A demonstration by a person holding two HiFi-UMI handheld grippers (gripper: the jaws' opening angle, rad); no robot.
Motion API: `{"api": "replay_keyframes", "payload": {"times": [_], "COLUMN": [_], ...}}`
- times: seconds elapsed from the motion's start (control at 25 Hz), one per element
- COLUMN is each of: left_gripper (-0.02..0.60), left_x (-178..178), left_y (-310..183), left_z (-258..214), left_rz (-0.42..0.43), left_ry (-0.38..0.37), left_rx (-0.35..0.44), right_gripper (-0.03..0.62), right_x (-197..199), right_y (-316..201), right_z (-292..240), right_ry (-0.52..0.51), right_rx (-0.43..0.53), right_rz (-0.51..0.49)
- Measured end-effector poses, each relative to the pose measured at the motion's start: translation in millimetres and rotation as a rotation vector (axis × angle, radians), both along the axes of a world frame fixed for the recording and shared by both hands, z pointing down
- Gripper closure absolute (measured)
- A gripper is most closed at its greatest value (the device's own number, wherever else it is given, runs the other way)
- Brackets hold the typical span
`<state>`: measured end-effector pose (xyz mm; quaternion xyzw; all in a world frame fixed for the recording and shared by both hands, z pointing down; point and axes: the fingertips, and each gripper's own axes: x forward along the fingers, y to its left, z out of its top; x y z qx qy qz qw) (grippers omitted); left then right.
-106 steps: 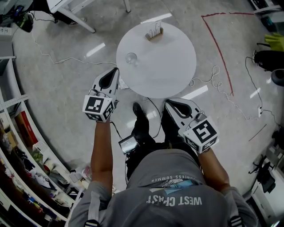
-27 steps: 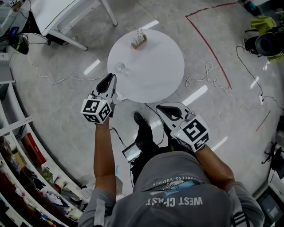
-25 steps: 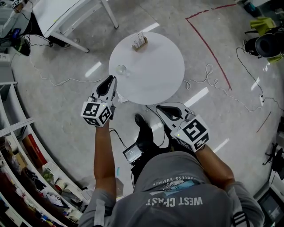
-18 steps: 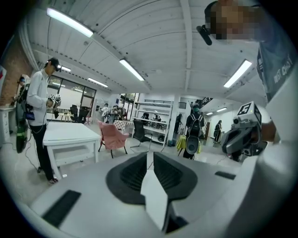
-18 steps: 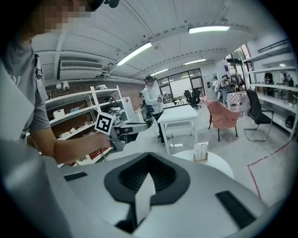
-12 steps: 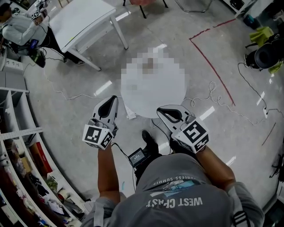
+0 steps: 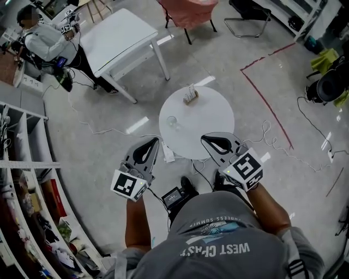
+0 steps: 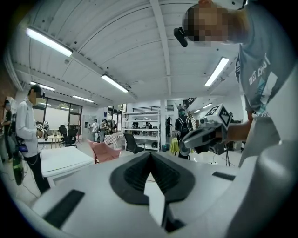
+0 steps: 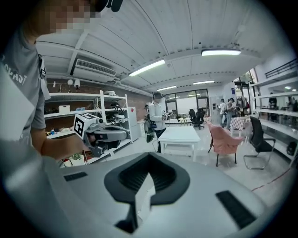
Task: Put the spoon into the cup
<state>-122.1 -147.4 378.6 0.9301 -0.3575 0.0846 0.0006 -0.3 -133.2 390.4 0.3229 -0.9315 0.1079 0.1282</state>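
Note:
A small round white table (image 7: 210,122) stands on the floor ahead of me. Near its left edge is a clear glass cup (image 7: 172,122). At its far side a small wooden holder (image 7: 190,97) carries upright spoons, too small to tell apart. My left gripper (image 7: 155,140) hangs short of the table's near left edge, shut and holding nothing. My right gripper (image 7: 205,138) is at the near right edge, also shut and holding nothing. The left gripper view shows shut jaws (image 8: 150,154) aimed into the room, as does the right gripper view (image 9: 149,156).
A white rectangular table (image 7: 117,41) and a pink chair (image 7: 188,11) stand beyond the round table. A person (image 7: 46,42) sits at the far left. Shelving (image 7: 22,180) lines the left side. Cables (image 7: 267,133) and red tape (image 7: 267,103) lie on the floor.
The head view has lifted, so the round table sits further ahead and smaller. Both grippers have shifted lower and closer together in the view and remain shut.

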Motion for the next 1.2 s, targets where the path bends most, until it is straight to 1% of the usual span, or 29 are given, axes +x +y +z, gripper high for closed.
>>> {"api": "replay_keyframes", "payload": {"times": [0.28, 0.48, 0.72, 0.88, 1.0, 1.2], "left_gripper": [0.578, 0.578, 0.578, 0.578, 0.578, 0.578], "left_x": [-12.8, -18.5, -23.2, -23.8, -24.0, -25.6], "left_y": [7.2, 11.2, 14.3, 17.2, 18.9, 22.3], "left_z": [-11.3, -19.9, -23.6, -19.9, -18.1, -18.6], "left_rz": [-0.039, -0.046, -0.055, -0.058, -0.057, -0.053], "left_ry": [0.027, 0.033, 0.038, 0.038, 0.038, 0.045], "left_rx": [0.033, 0.058, 0.076, 0.072, 0.069, 0.070], "right_gripper": [0.592, 0.592, 0.592, 0.592, 0.592, 0.592], "right_x": [-7.9, -10.9, -7.8, -2.9, -1.4, -3.3], "right_y": [0.1, -3.3, -3.9, -2.3, 0.4, 6.0], "right_z": [-20.0, -34.5, -41.0, -39.2, -37.6, -36.3], "right_ry": [0.078, 0.078, 0.069, 0.090, 0.074, 0.073], "right_rx": [0.119, 0.161, 0.178, 0.193, 0.169, 0.160], "right_rz": [-0.060, -0.062, -0.050, -0.052, -0.032, -0.026]}}
